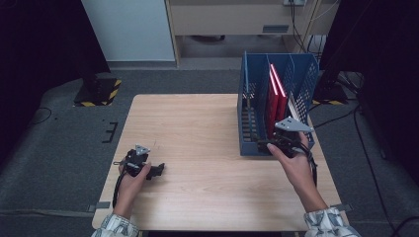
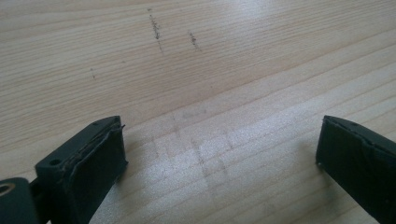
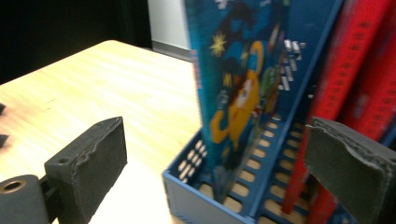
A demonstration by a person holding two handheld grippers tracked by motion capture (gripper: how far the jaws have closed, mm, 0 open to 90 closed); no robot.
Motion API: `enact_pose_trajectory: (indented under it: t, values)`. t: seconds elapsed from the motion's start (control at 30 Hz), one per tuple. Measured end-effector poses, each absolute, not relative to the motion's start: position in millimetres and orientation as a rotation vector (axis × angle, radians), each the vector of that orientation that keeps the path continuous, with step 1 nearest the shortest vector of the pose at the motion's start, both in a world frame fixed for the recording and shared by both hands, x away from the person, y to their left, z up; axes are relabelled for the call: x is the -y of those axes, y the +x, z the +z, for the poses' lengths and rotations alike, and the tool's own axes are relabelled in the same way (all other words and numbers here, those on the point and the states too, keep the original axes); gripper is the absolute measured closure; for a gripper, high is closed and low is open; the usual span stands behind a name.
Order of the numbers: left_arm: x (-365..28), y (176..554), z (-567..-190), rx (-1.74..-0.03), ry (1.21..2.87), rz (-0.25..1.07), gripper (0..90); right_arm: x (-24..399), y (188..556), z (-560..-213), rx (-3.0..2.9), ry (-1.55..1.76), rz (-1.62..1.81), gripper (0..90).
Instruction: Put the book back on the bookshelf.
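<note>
A blue slotted file rack (image 1: 301, 74) stands at the table's right side, with red books (image 1: 276, 96) upright in its middle slots. In the right gripper view a blue picture book (image 3: 238, 88) with cartoon figures stands upright in a slot of the rack (image 3: 187, 191), left of the red books (image 3: 355, 84). My right gripper (image 3: 215, 172) is open at the rack's front edge, its jaws on either side of the picture book's lower corner without touching it. That right gripper (image 1: 267, 146) sits at the rack's near end. My left gripper (image 1: 157, 170) rests low at the table's front left, open (image 2: 219, 158) over bare wood.
The wooden table (image 1: 197, 128) has free room across its middle and left. Faint pencil marks (image 2: 156, 30) lie ahead of the left jaws. Cables (image 1: 341, 118) and a stand base with striped tape (image 1: 99, 91) are on the floor beyond the table.
</note>
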State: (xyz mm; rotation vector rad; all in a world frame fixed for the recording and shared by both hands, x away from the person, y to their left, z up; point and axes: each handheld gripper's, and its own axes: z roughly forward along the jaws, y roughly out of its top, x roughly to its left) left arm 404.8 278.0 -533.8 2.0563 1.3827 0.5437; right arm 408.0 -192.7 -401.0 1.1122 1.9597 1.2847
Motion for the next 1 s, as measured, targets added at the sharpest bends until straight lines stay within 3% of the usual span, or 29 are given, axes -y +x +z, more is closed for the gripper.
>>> enact_pose_trajectory:
  t: [1.0]
  values:
    - [-277.3, 404.3, -534.2, -1.379, 2.056, 0.544, 0.3, 110.1, 395.6, -431.9, -2.218, 0.9, 1.274, 5.7]
